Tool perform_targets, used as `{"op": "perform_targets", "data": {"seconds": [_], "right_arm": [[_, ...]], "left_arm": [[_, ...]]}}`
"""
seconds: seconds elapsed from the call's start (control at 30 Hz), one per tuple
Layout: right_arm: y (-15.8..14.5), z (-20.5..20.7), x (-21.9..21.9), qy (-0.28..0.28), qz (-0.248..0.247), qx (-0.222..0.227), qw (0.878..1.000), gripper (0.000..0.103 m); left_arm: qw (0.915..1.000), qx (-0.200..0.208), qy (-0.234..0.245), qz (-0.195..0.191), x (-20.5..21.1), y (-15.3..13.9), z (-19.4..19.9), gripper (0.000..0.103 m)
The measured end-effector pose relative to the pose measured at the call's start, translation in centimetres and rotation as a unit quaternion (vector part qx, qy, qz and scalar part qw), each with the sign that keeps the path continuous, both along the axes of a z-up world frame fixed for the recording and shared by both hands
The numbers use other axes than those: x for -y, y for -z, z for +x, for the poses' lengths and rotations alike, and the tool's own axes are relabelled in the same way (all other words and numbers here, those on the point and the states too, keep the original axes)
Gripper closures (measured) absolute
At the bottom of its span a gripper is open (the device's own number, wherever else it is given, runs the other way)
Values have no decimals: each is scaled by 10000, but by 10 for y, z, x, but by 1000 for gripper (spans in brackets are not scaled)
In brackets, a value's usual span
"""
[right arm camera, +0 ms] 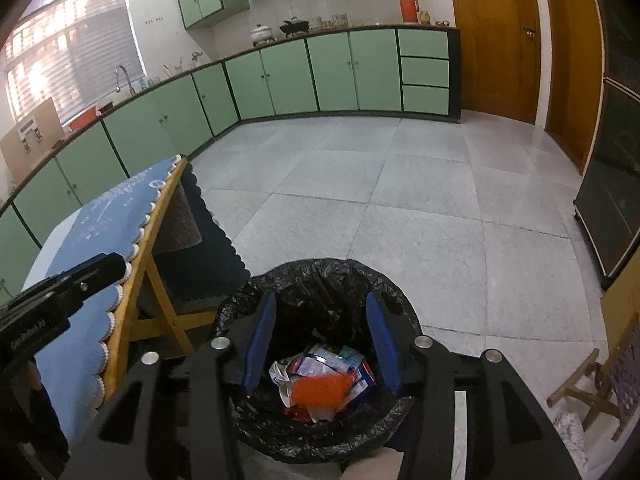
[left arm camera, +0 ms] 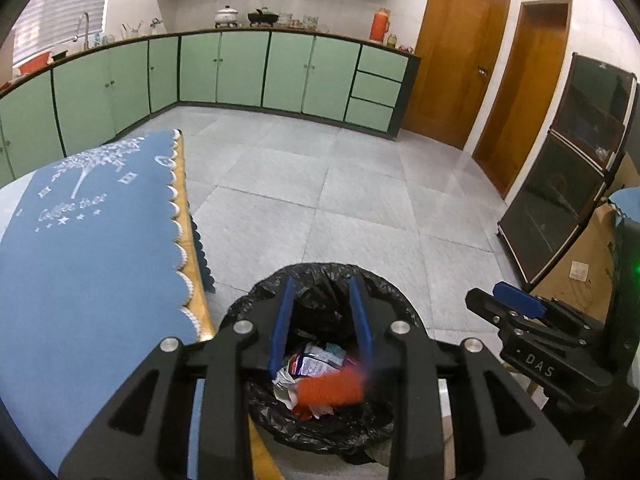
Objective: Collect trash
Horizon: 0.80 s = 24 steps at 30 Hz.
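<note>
Jaws spread, both grippers point(left arm camera: 322, 322) point(right arm camera: 322, 338) empty over bin point(right arm camera: 240, 304); orange wrapper point(right arm camera: 320, 390) w/ trash inside. Drop done.

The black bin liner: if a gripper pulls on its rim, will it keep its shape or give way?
The black bin liner would probably be floppy: its rim is crumpled and folded over the bin. It looks thin and glossy, so it may slip or tear. The wrappers inside seem light, so lifting should be easy.

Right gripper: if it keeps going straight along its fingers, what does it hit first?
Likely the orange wrapper atop the trash in the bin. The right gripper is open and empty, aimed into the bin's mouth; depth is unclear.
</note>
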State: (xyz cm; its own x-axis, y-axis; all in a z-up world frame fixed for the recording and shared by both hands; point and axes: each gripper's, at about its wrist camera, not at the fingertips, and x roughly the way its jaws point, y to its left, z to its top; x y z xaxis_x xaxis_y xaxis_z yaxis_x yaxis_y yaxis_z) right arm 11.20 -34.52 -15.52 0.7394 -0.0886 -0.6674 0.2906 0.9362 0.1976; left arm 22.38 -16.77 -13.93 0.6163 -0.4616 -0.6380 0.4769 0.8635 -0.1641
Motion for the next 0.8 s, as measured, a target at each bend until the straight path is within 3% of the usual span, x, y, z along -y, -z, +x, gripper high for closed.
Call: {"op": "perform_targets", "data": {"seconds": [0.1,0.3,0.63,0.8], "right_arm": [[-7,-4,-1,0,-10,92,10000,53],[-22,-13,-8,-30,-96,289,9995,26],[-46,-24,-28,-333,-111,549,9979,7],[-57,-30,-38,-492,-63,646,9967,6]], "left_arm": [[9998,154,-107,-3,-7,-8,-5,62],[9986,369,-390,-28,-31,-24,-18,38],[9956,621,-702,26,-60,-46,-46,18],[9943,690,-816,15,-72,-52,-57,14]]}}
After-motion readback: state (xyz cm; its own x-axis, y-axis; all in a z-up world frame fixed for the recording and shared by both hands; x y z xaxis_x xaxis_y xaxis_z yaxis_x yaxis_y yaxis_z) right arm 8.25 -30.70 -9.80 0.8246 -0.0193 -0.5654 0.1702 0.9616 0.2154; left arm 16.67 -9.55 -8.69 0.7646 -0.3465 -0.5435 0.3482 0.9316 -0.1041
